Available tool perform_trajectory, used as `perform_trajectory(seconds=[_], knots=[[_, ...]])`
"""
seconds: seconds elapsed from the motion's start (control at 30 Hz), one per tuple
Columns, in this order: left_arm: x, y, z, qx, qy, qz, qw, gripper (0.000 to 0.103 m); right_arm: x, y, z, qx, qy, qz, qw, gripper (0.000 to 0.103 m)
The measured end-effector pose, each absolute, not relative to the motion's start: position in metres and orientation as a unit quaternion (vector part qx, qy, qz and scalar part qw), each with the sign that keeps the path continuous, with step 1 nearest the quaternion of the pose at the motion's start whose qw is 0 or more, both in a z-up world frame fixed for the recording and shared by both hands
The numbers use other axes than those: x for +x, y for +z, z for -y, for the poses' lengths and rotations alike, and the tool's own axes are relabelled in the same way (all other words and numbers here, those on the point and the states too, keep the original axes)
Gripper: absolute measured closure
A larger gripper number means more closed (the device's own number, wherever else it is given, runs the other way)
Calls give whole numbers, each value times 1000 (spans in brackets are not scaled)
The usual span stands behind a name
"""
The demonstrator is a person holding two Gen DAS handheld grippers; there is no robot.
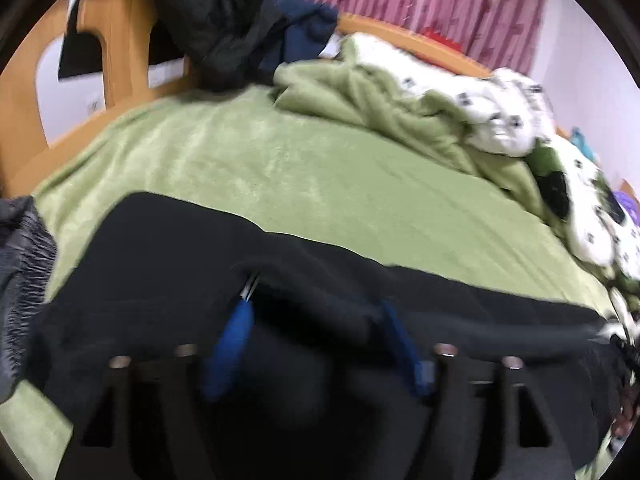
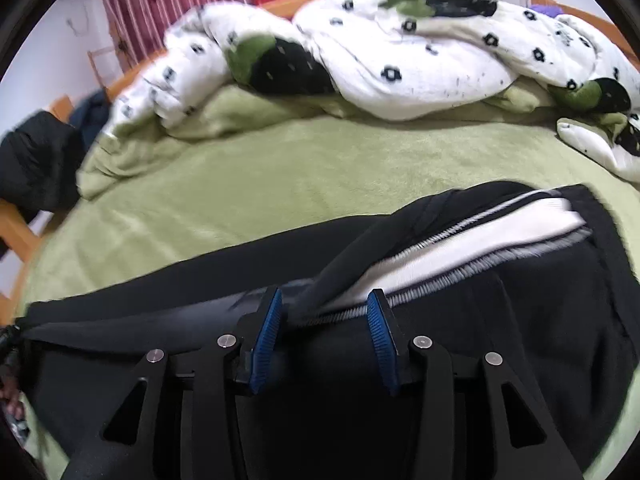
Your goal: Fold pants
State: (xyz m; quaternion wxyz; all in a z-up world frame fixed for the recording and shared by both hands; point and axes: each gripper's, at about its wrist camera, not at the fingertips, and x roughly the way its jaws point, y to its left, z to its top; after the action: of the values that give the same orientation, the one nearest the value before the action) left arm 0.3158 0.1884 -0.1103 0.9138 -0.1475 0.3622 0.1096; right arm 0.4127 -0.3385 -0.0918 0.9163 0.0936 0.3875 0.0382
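Black pants (image 1: 160,260) lie spread across the green blanket, filling the near part of both views. In the right wrist view their waist end (image 2: 520,300) gapes, showing a white lining and a grey ribbed elastic band (image 2: 480,236). My left gripper (image 1: 316,306) hovers low over the cloth with its blue pads (image 1: 236,320) wide apart; a soft fold rises between them beside a pocket zipper (image 1: 250,284). My right gripper (image 2: 324,294) is open too. A dark strip of the waistband runs loosely through the gap, and neither pad presses on it.
The green blanket (image 1: 300,168) covers the bed beyond the pants. A crumpled white duvet with black flowers (image 2: 420,52) is heaped along the far side. Dark jackets (image 1: 224,20) hang on the wooden bed frame (image 1: 120,32). A grey garment (image 1: 20,260) lies at the left edge.
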Motion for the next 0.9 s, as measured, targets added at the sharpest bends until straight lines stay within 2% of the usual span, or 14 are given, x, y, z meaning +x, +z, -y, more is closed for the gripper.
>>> perform_trajectory(seconds=[0.07, 0.17, 0.33, 0.4, 0.47, 0.63, 0.67, 0.73, 0.77, 0.8, 0.87, 0.9], knots=[[282, -107, -183, -140, 106, -358, 917, 27, 378, -82, 345, 84, 41, -373, 923, 37], [228, -122, -182, -184, 81, -379, 903, 27, 329, -83, 364, 78, 41, -374, 923, 36], [170, -177, -188, -268, 58, -422, 864, 27, 269, -115, 410, 100, -2, -400, 911, 36], [164, -180, -188, -272, 56, -392, 877, 26, 261, -135, 427, 140, -2, -417, 898, 34], [177, -180, -192, -294, 44, -391, 871, 15, 264, -153, 440, 186, 3, -434, 882, 34], [221, -184, -214, -367, 47, -375, 850, 15, 290, -158, 453, 265, 26, -392, 881, 28], [230, -186, -220, -378, 57, -371, 847, 19, 301, -161, 454, 274, 26, -390, 879, 28], [245, -187, -221, -376, 92, -369, 845, 39, 322, -164, 456, 284, 18, -381, 880, 30], [253, -187, -221, -368, 116, -372, 844, 56, 331, -165, 456, 284, 9, -381, 880, 43], [256, -188, -223, -357, 134, -377, 844, 74, 341, -167, 457, 284, -11, -392, 875, 72], [265, -185, -222, -332, 138, -388, 849, 90, 347, -169, 465, 311, 3, -387, 868, 81], [264, -180, -221, -326, 132, -385, 853, 92, 344, -165, 467, 322, 3, -378, 868, 83]])
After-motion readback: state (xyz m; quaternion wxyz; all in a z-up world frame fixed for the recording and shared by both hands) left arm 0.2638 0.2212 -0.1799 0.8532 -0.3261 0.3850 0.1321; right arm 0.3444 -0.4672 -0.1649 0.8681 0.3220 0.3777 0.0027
